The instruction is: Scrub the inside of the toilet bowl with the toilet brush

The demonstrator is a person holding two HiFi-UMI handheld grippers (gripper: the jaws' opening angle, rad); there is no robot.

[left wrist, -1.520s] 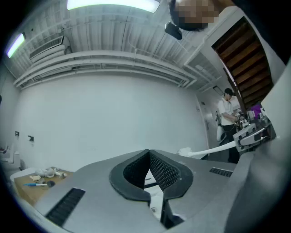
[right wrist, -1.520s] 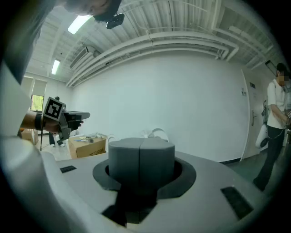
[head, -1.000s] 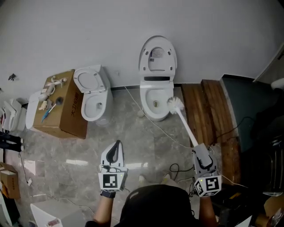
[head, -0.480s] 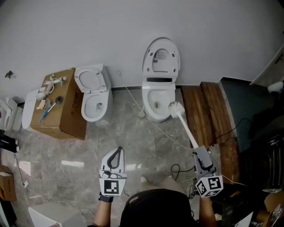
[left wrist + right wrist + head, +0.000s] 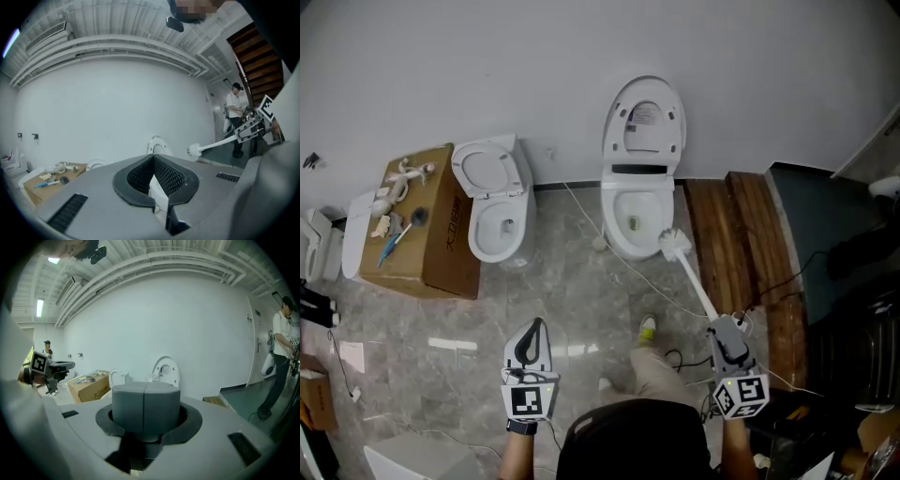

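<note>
The white toilet [image 5: 622, 214] stands against the wall with its lid [image 5: 643, 117] raised. The toilet brush's white head [image 5: 673, 244] hovers at the bowl's front right rim, outside the bowl. Its long handle [image 5: 697, 292] slants back to my right gripper [image 5: 720, 325], which is shut on it. In the right gripper view the grey end of the handle [image 5: 145, 403] fills the space between the jaws. My left gripper [image 5: 535, 324] hangs over the floor to the left, shut and holding nothing. The left gripper view shows the brush [image 5: 195, 150] beyond its closed tips.
A second, smaller toilet [image 5: 496, 223] stands left, beside a cardboard box [image 5: 441, 248] with small items on top. Wooden planks [image 5: 741, 234] lie right of the toilet. A white cable [image 5: 619, 258] runs across the floor. My shoe [image 5: 647, 328] is forward. A person [image 5: 281, 357] stands at the right.
The brush head has drawn back from over the bowl's right side to its front right rim. A foot has stepped forward. The left gripper has drifted slightly down and left.
</note>
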